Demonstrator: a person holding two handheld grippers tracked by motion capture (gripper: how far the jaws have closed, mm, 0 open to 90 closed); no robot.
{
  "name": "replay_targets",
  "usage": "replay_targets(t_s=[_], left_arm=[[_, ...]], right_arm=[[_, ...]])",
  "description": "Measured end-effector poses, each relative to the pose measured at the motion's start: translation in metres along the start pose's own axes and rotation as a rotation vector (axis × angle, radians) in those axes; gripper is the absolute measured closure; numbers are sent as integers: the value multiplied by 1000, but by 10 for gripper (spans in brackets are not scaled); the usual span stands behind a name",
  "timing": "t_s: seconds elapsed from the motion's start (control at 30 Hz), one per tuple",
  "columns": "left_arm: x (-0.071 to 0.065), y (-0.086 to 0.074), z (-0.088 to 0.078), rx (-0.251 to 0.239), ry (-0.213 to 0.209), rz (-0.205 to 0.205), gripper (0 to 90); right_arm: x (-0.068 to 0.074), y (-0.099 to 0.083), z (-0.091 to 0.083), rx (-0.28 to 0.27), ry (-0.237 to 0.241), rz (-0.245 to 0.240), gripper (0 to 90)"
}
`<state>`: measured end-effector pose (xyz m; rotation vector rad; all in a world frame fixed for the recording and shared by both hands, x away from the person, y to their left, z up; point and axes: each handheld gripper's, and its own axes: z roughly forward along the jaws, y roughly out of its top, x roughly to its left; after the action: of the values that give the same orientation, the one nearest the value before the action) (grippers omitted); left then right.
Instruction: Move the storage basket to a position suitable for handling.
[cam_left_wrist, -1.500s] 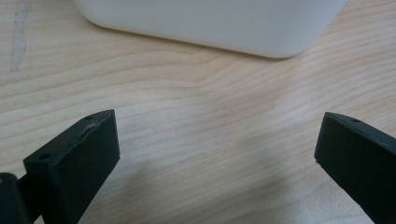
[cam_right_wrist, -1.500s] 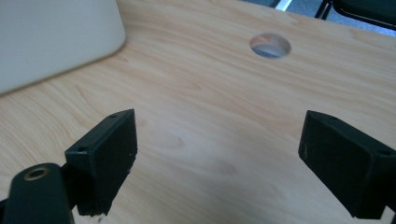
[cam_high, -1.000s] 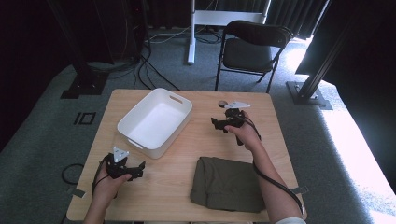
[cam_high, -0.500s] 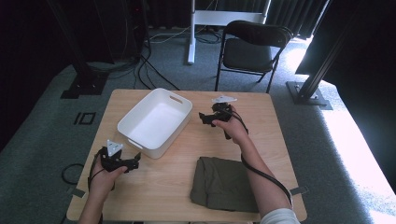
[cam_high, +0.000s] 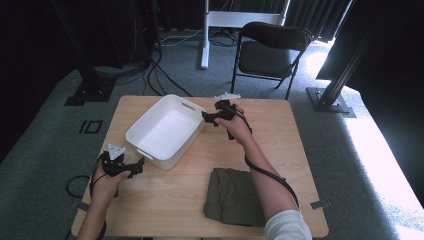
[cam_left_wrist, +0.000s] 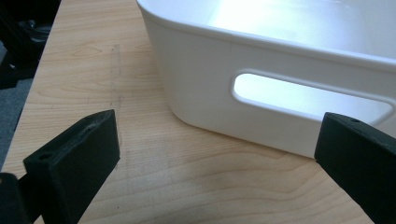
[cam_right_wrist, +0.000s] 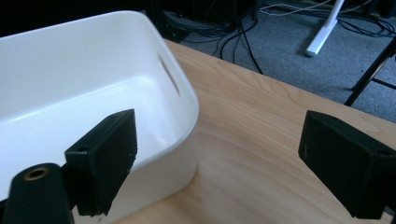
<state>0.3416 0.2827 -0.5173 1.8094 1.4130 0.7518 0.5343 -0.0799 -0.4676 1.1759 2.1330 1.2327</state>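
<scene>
Grippers, left (cam_high: 137, 163) and right (cam_high: 206, 118), hang wide open and empty at opposite ends of the white rectangular plastic tub (cam_high: 165, 131), seemingly poised to grasp its rims next.

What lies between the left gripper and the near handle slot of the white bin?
Nothing: in the left gripper view, bare wooden table runs from the open left gripper up to the white bin and its handle slot.

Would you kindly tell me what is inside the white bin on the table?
The white bin looks empty: its bare floor shows in the high view and the right gripper view. The strip of floor just behind the near wall is hidden.
</scene>
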Motion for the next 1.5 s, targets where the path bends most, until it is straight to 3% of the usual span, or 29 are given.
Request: replay_targets(t_s=[0.17, 0.4, 0.57, 0.8, 1.13, 1.5], left_arm=[[0, -1, 6, 10, -3, -14, 11], [1, 3, 13, 4, -14, -41, 12], [0, 7, 17, 7, -4, -28, 11], [2, 10, 21, 6, 30, -26, 11], [0, 16, 26, 24, 32, -17, 12], [2, 24, 35, 42, 51, -17, 12]], right_arm=[[-3, 2, 20, 17, -35, 17, 115], [-3, -4, 28, 40, -35, 6, 116], [-2, -7, 23, 44, -21, 21, 116], [-1, -13, 12, 43, -13, -18, 116], [1, -27, -7, 39, 7, -41, 117], [8, -37, -25, 42, 81, -46, 138]])
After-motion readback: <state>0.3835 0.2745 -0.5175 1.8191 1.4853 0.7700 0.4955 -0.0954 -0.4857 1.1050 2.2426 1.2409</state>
